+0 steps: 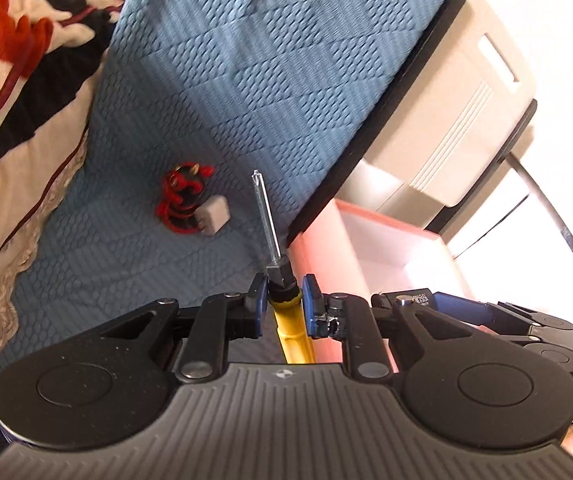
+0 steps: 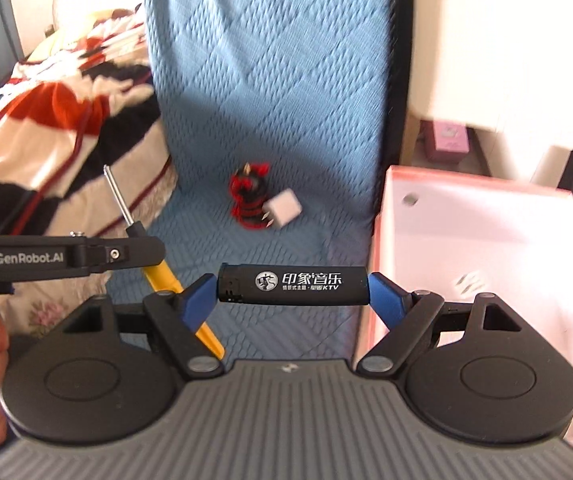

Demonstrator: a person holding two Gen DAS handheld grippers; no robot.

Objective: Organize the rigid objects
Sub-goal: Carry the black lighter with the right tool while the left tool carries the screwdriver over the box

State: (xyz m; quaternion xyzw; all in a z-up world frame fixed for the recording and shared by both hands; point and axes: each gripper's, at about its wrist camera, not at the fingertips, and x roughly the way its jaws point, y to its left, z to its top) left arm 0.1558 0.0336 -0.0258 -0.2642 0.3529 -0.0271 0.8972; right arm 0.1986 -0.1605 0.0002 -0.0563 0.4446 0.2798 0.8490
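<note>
Holding yellow screwdriver (image 1: 286, 276) clamped in left gripper (image 1: 283, 294); right gripper (image 2: 292, 286) gripped black lighter (image 2: 292, 283) endwise. Pink box (image 2: 486, 216) looked empty; charger (image 2: 283, 204), red cable (image 2: 248, 196) remained on blue mat (image 2: 266, 60).

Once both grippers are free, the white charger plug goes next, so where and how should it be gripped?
Grip the white charger plug across its two flat sides, coming from above. Its boxy body lies on the blue bedcover with the prongs pointing toward the red and black cable coil, which it appears to touch, so keep the fingers off that side.
</note>
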